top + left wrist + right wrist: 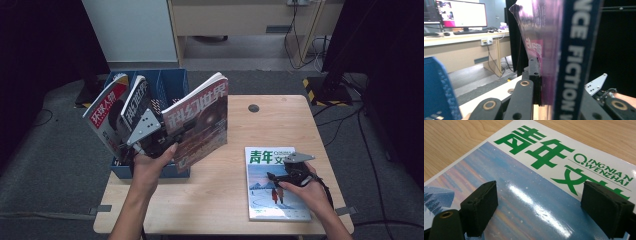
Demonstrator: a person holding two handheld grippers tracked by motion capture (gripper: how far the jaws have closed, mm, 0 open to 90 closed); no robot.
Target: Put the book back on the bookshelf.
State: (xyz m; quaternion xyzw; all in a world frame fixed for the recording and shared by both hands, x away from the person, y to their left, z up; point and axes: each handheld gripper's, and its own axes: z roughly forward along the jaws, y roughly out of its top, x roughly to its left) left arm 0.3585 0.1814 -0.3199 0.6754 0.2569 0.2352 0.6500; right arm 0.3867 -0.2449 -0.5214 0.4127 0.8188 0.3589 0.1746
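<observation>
My left gripper (169, 136) is shut on the lower edge of a red science-fiction magazine (200, 120) and holds it upright beside the blue rack (170, 82). In the left gripper view the magazine (571, 50) stands clamped between the jaws of that gripper (545, 82), its dark blue spine facing the camera. A magazine with a green title (265, 200) lies flat on the right of the table. My right gripper (272, 176) hovers just over it, open. In the right gripper view the open gripper (544, 207) has its two pads (480, 207) spread above the glossy cover (536, 152).
The blue rack holds two more upright magazines (102, 112) (135, 100) at the table's left edge. Bare wood of the table (220, 190) lies between the two hands. A desk with a monitor (461, 15) stands far behind. Cables and dark stands surround the table.
</observation>
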